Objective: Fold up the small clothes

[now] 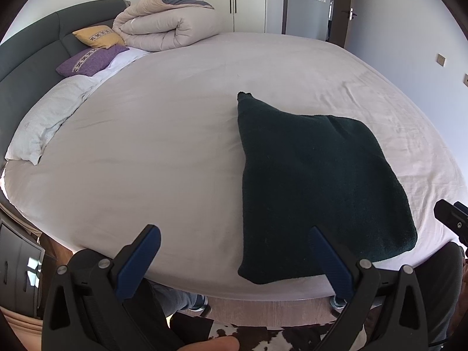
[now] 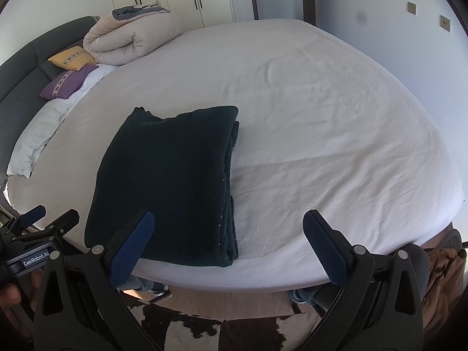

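A dark green knitted garment (image 1: 316,184) lies folded into a thick rectangle near the front edge of the bed (image 1: 163,134). In the right wrist view the same garment (image 2: 169,181) shows stacked layers along its right side. My left gripper (image 1: 234,234) hangs open above the bed's front edge, its right finger over the garment's near corner. Open too, my right gripper (image 2: 228,219) hovers to the right of the garment with its left finger over the near edge. Nothing is held between either pair of fingers. At the left edge of the right wrist view the left gripper (image 2: 44,216) also shows.
A white sheet covers the bed (image 2: 336,122). At the headboard end sit a rolled beige duvet (image 1: 166,23), a yellow cushion (image 1: 98,36), a purple cushion (image 1: 90,60) and a white pillow (image 1: 44,122). A cowhide rug (image 2: 190,330) lies on the floor below. The person's legs stand by the bed edge.
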A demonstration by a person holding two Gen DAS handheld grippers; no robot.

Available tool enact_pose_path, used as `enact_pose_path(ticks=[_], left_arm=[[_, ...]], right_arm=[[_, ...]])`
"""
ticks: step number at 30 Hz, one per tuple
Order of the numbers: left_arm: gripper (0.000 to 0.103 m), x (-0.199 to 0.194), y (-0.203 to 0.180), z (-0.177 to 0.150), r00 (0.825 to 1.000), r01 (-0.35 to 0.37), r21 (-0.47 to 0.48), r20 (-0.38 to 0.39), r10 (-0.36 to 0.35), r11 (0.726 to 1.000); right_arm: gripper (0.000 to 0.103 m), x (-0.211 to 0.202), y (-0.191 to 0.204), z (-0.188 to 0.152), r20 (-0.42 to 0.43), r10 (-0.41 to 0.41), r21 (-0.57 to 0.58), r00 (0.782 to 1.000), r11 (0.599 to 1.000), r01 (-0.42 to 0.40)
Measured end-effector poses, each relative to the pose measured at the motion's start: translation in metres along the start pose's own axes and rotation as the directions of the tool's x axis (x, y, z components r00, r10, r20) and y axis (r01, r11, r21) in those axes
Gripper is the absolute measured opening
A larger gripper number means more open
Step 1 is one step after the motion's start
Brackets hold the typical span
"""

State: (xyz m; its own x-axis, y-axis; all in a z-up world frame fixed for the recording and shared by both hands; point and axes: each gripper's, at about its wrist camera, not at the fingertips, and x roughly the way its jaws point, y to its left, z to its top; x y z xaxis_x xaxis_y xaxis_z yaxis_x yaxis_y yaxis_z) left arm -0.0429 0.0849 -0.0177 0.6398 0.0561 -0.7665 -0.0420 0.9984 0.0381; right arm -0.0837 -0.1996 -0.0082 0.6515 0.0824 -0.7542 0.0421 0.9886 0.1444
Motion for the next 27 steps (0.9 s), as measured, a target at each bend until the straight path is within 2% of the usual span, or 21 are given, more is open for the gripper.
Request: enact_pose_path(ticks=[27], left_arm=[[0.103, 0.0047, 0.0003, -0.0027, 1.0, 0.009, 0.001, -0.009, -0.009, 1.0]], right_arm=[[0.103, 0.0061, 0.0025, -0.0025, -0.011, 0.0, 0.004, 1.0, 1.0, 0.0]])
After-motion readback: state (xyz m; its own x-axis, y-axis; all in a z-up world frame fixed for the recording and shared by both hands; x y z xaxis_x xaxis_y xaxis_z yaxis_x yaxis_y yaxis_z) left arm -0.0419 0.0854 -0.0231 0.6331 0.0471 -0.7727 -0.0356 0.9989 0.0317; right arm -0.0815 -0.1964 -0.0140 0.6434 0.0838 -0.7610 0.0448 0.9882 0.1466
